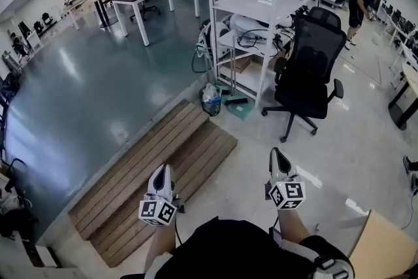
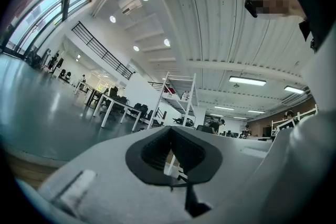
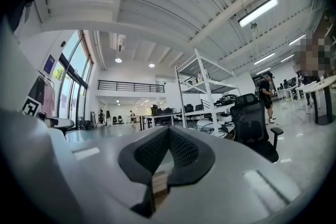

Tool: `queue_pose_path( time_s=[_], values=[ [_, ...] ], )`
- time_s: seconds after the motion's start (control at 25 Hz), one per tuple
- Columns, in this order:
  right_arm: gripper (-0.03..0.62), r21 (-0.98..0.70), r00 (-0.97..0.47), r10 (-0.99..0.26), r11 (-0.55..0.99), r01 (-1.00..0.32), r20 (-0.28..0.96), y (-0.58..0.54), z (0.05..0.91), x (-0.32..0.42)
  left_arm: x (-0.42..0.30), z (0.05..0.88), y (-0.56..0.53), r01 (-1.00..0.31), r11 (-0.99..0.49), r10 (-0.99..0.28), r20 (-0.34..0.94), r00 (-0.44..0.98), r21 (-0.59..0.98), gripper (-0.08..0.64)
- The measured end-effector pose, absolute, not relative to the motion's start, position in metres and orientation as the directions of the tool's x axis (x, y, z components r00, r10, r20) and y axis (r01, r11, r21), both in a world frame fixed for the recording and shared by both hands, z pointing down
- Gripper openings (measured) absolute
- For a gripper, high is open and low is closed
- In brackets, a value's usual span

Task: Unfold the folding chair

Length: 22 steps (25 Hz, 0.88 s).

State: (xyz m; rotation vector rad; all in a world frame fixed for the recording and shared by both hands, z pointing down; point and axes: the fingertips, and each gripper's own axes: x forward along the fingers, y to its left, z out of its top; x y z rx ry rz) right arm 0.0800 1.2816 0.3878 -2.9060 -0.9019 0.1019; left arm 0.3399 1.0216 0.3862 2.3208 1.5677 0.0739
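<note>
No folding chair shows in any view. In the head view my left gripper (image 1: pixel 162 168) and right gripper (image 1: pixel 277 152) are held out side by side above the floor, roughly level, each with its marker cube near my hands. Both are shut with nothing between the jaws. The left gripper view shows the left gripper (image 2: pixel 170 136) with its dark pads pressed together, aimed across the hall toward tables and a white rack. The right gripper (image 3: pixel 168 136) is likewise shut and faces a black office chair (image 3: pixel 252 123).
A wooden slatted platform (image 1: pixel 157 166) lies on the floor under the left gripper. Ahead stand a white shelf rack (image 1: pixel 251 16) and the black office chair (image 1: pixel 310 75). A light wood panel (image 1: pixel 385 245) is at the lower right. A person (image 1: pixel 360 3) stands far right.
</note>
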Motion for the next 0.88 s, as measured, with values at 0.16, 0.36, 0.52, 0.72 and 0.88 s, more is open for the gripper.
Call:
queue_pose_path(
  time_s=[0.16, 0.36, 0.52, 0.72, 0.88],
  values=[
    [0.005, -0.154, 0.863, 0.505, -0.855, 0.495, -0.032, 1.276, 0.394, 0.094, 0.338, 0.39, 1.009, 0.877, -0.374, 0.896, -0.126, 0.426, 0.303, 0.002],
    [0.005, -0.137, 0.906, 0.423, -0.899, 0.415, -0.032, 1.263, 0.393, 0.124, 0.345, 0.392, 0.989, 0.858, -0.422, 0.872, -0.127, 0.472, 0.291, 0.002],
    [0.006, -0.125, 0.95, 0.312, -0.943, 0.307, -0.019, 1.242, 0.389, 0.152, 0.34, 0.393, 0.953, 0.811, -0.508, 0.82, -0.125, 0.559, 0.29, 0.002],
    [0.006, -0.126, 0.984, 0.175, -0.977, 0.171, -0.021, 1.222, 0.388, 0.194, 0.335, 0.394, 0.906, 0.729, -0.624, 0.731, -0.119, 0.672, 0.28, 0.001],
    [0.006, -0.134, 0.999, 0.047, -0.99, 0.044, -0.018, 1.192, 0.388, 0.233, 0.33, 0.395, 0.857, 0.634, -0.719, 0.635, -0.103, 0.766, 0.284, 0.001]
  ],
)
